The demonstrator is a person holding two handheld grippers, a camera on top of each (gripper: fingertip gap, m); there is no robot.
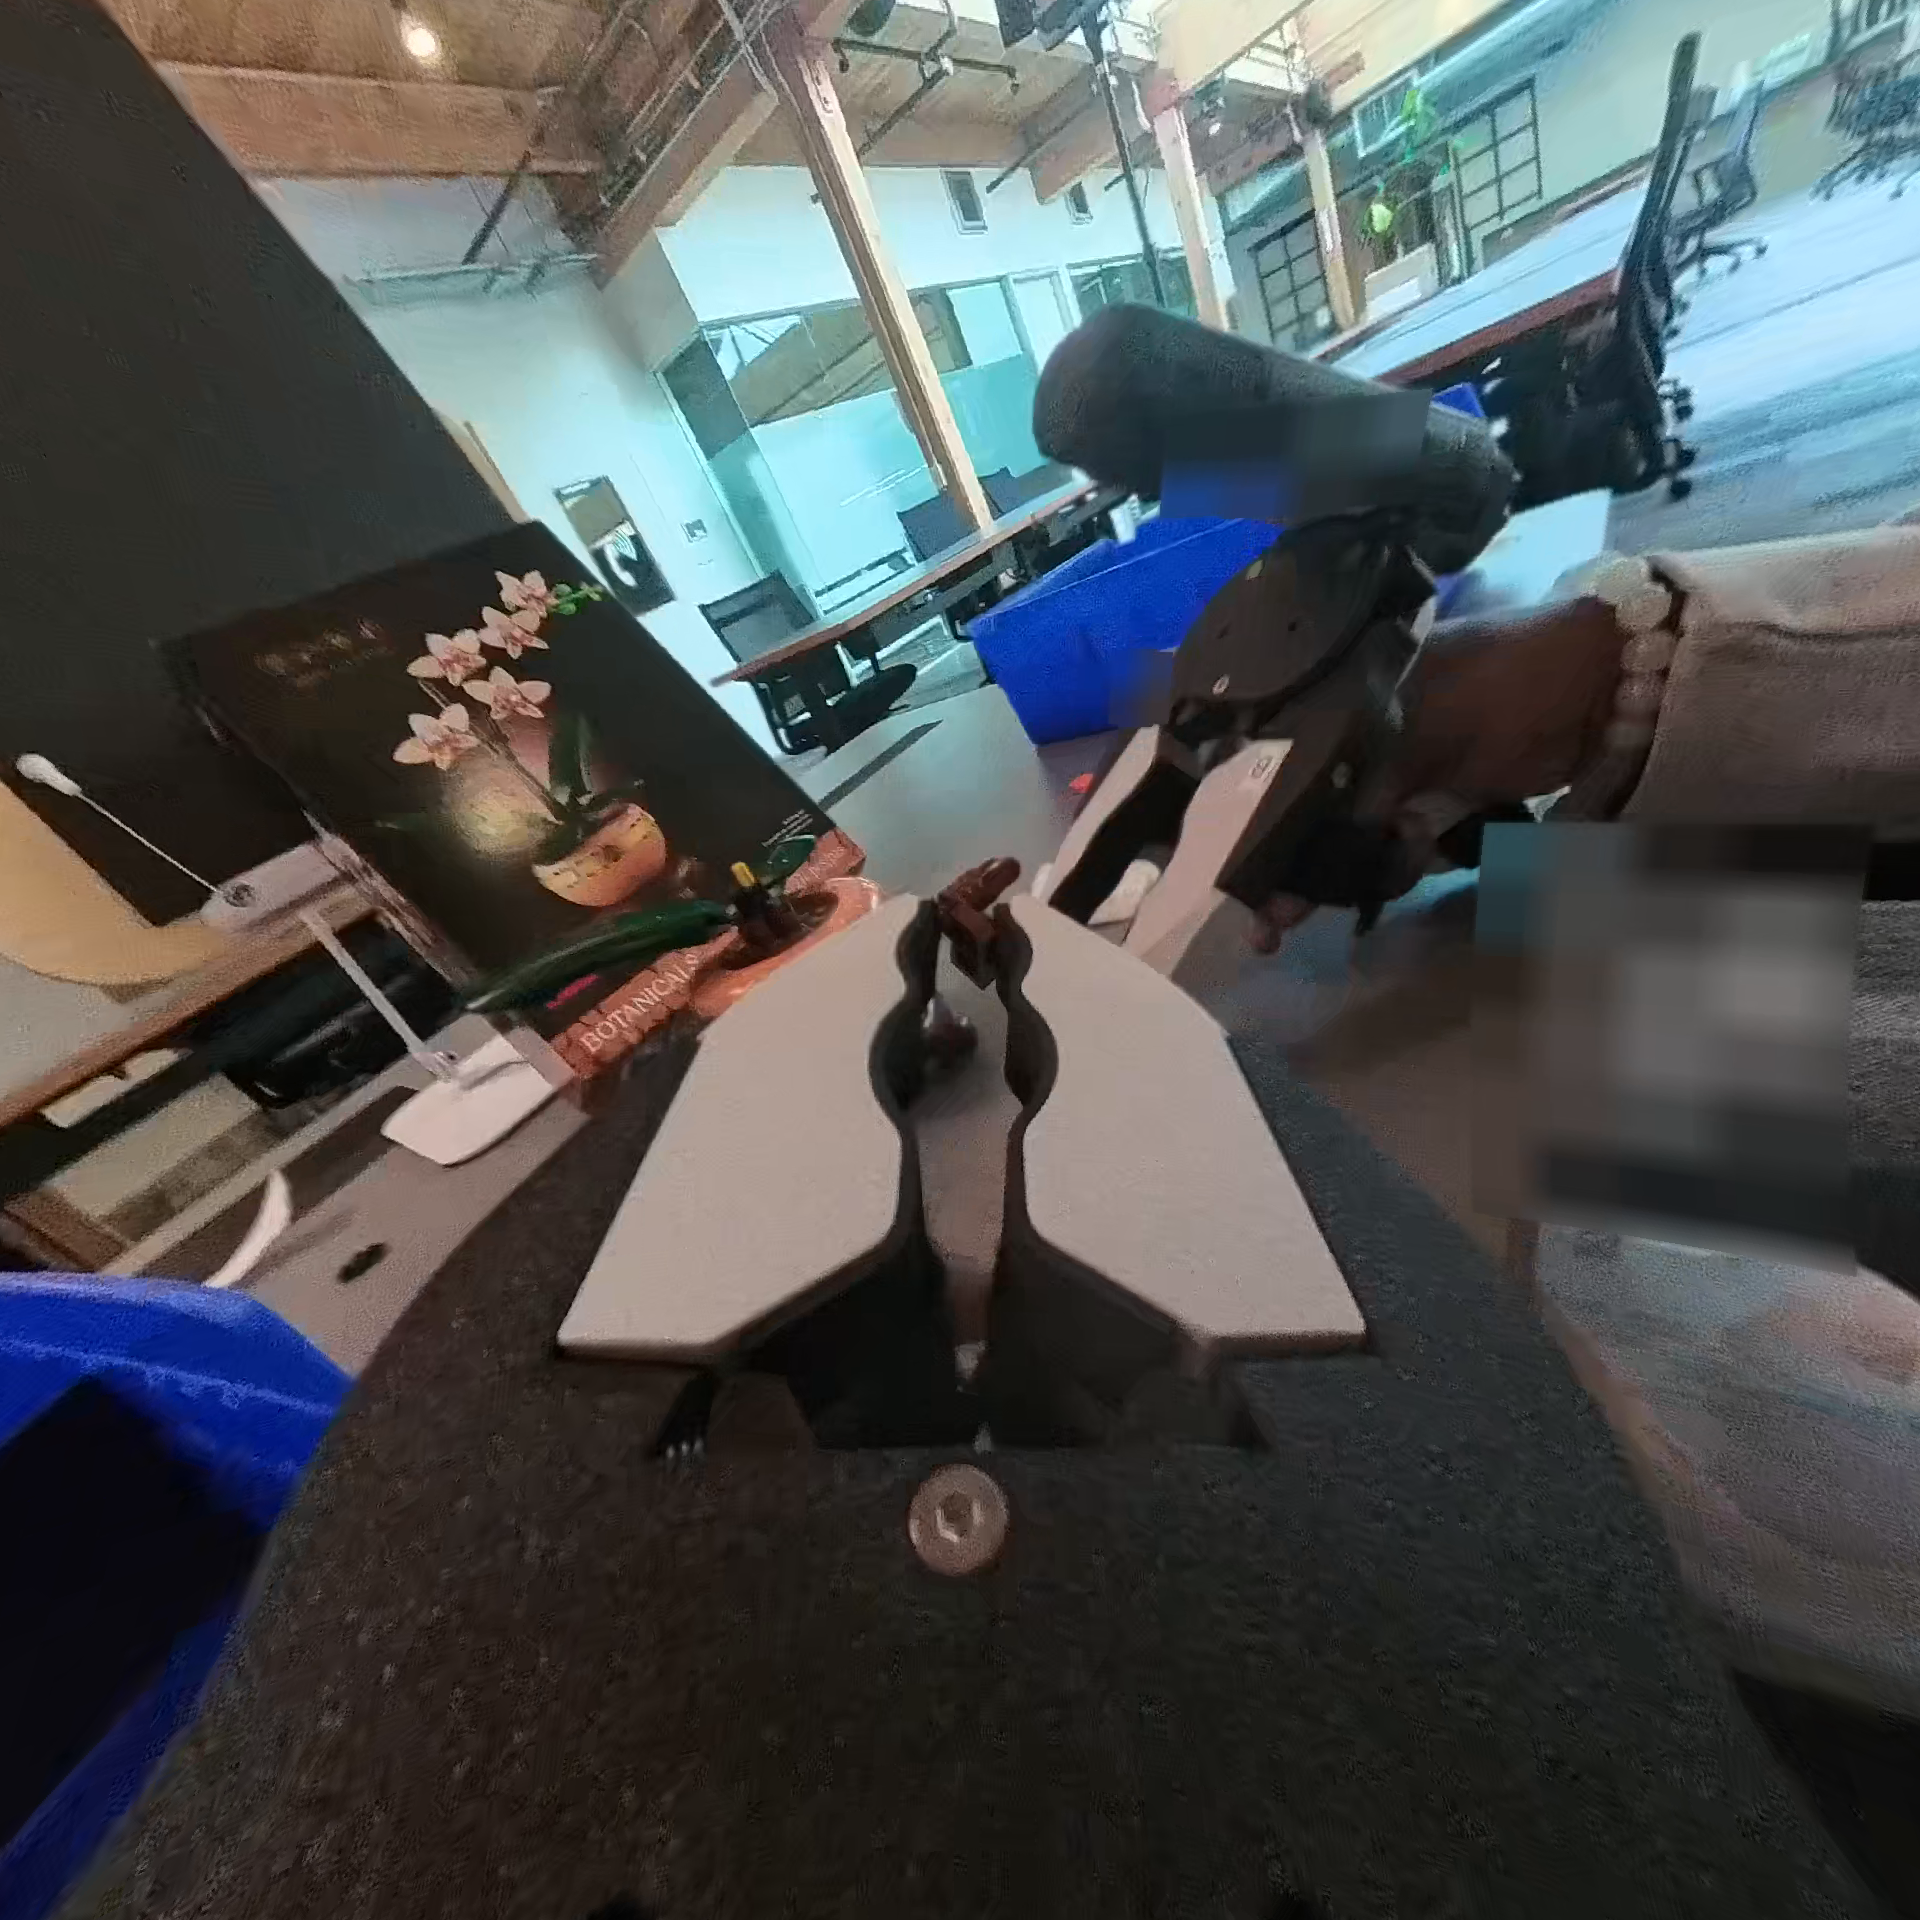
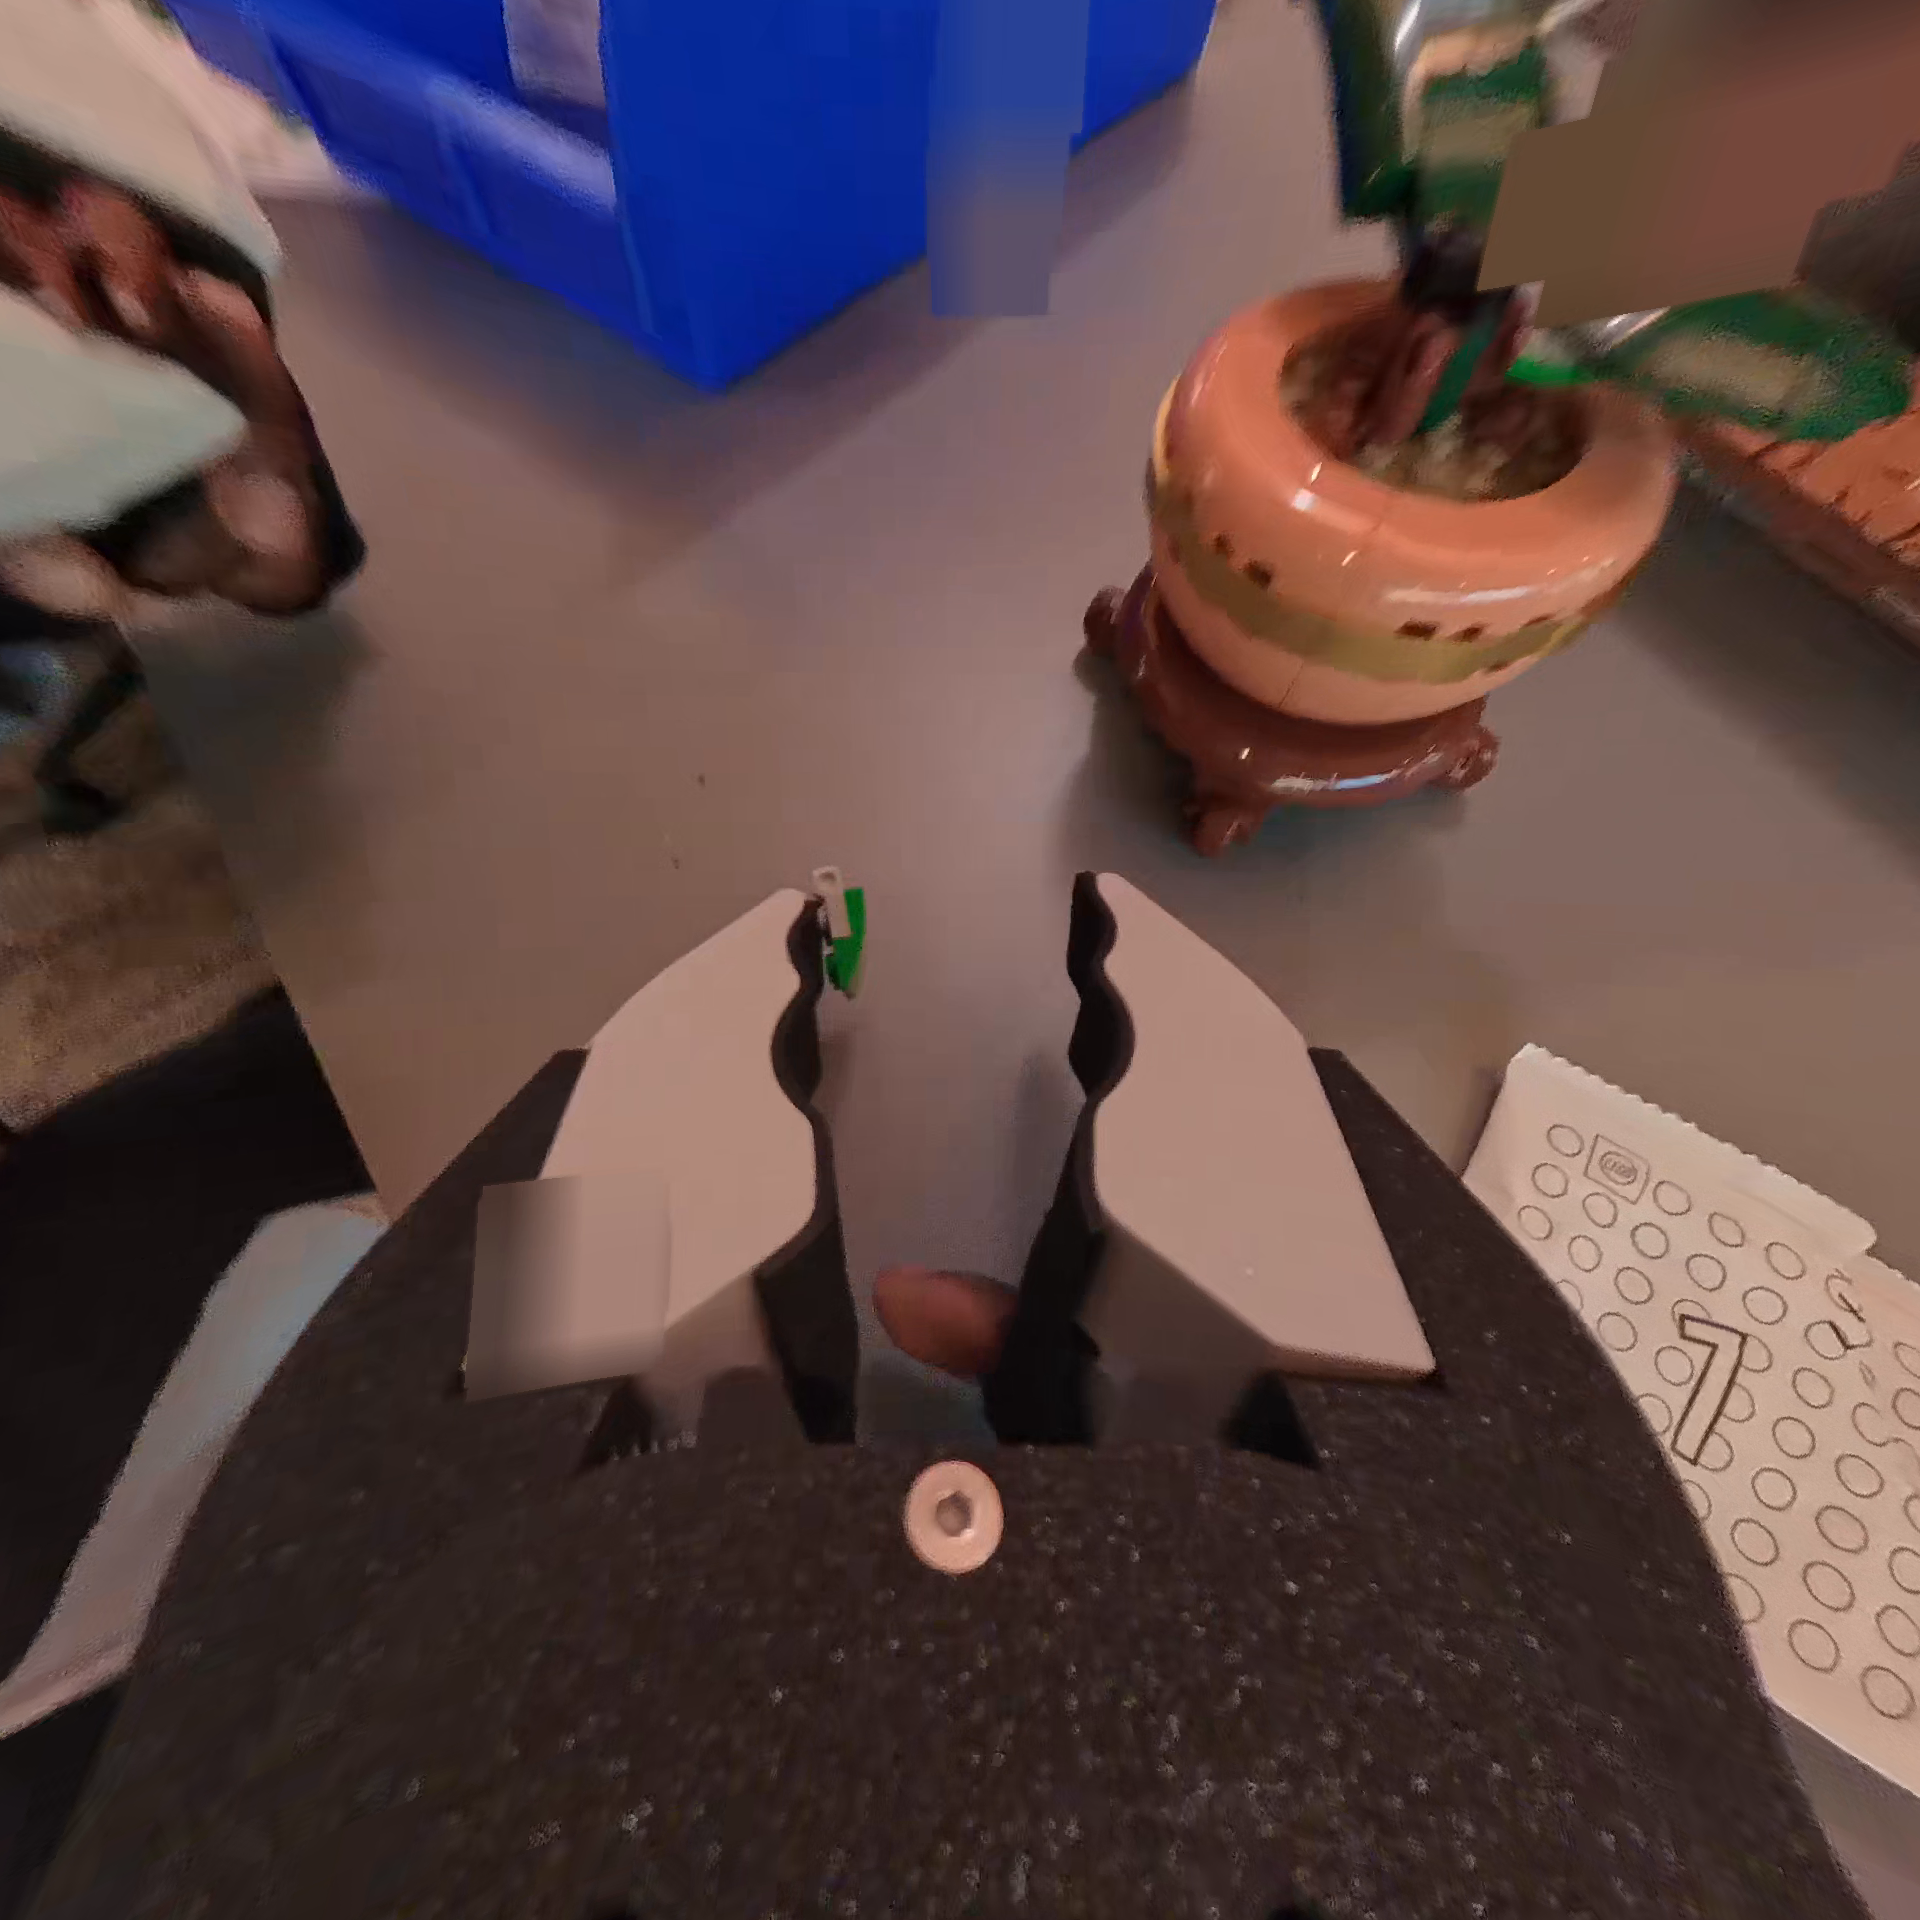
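Left claw (image 1: 961,930): you have it pinching a brown piece (image 1: 971,914) at the tips, near the pot (image 1: 821,920).
Right claw (image 2: 951,925): yours is spread above the counter (image 2: 582,665); a green piece (image 2: 844,940) touches one finger.
Pot (image 2: 1382,582): beyond your right claw, blue bin (image 2: 748,177) behind.

A smooth grey tabletop (image 2: 582,665) carries a glossy tan brick-built flowerpot on a dark brown footed base (image 2: 1382,582). Behind the pot to its left stands a blue plastic bin (image 2: 665,177); nearer the camera than the pot, to its right, lies a white paper bag printed with circles (image 2: 1704,1382)
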